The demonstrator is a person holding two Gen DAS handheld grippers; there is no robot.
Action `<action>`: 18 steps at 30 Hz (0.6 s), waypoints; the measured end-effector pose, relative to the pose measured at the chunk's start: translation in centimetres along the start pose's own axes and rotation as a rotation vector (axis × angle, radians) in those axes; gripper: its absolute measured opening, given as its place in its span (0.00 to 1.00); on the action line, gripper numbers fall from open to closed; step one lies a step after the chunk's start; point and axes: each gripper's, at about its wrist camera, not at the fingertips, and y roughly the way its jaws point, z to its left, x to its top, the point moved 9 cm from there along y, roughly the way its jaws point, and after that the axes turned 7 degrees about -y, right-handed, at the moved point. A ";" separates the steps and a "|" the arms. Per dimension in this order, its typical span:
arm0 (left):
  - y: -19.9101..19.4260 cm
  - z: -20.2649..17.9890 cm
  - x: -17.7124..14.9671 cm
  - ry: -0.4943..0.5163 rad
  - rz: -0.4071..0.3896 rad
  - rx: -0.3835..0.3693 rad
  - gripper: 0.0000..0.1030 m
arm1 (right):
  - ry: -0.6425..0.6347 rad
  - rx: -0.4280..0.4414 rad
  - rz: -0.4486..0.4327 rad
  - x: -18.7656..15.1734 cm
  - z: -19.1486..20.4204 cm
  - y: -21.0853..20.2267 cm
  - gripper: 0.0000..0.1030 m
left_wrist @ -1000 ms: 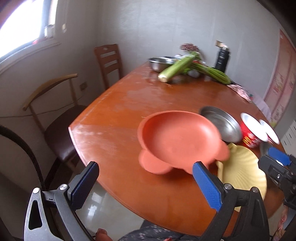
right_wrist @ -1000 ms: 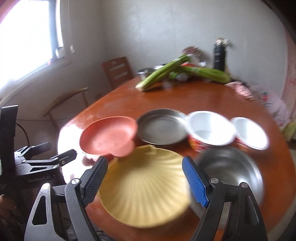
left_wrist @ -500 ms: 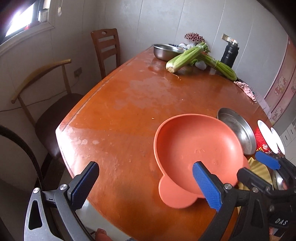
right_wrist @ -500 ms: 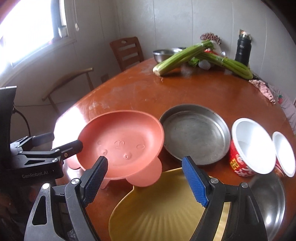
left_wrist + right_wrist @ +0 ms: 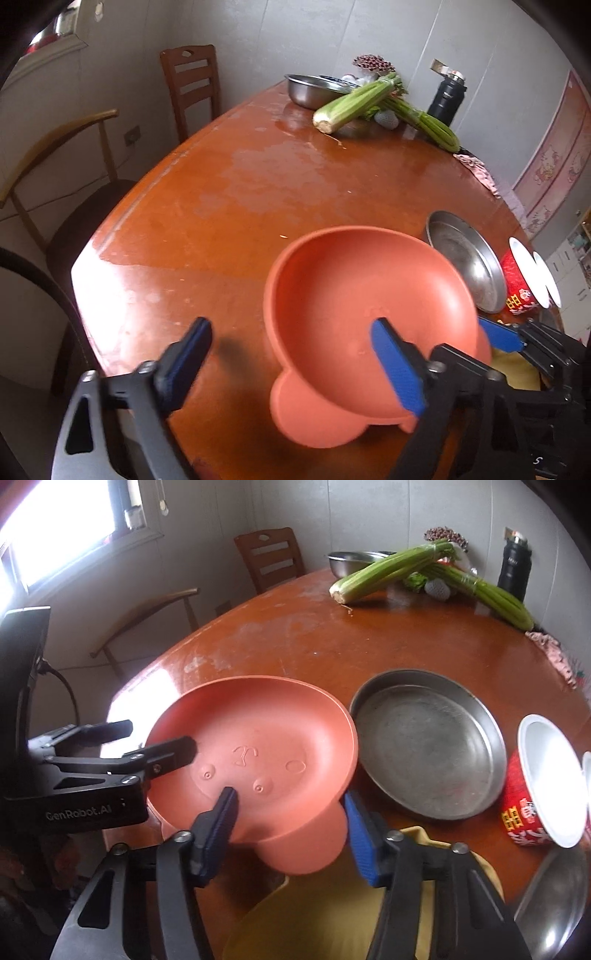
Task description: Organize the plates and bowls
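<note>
Bowl time: the salmon-pink bear-eared bowl [image 5: 258,760] sits at the table's [image 5: 229,206] near edge, overlapping the yellow scalloped plate [image 5: 332,915], with the steel pan [image 5: 428,746] just to its right. It looks like light, stiff plastic, probably slick, so the thin rim is the place to pinch. Both tools have just been closing: the left gripper [image 5: 291,360] straddles the left rim, the right gripper [image 5: 290,823] the near rim and ear. Neither is clamped yet, by the look of it.
</note>
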 end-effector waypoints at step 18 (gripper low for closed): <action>-1.4 -0.2 4.3 0.021 -0.050 -0.017 0.51 | -0.007 0.020 -0.030 2.5 1.5 -0.1 0.51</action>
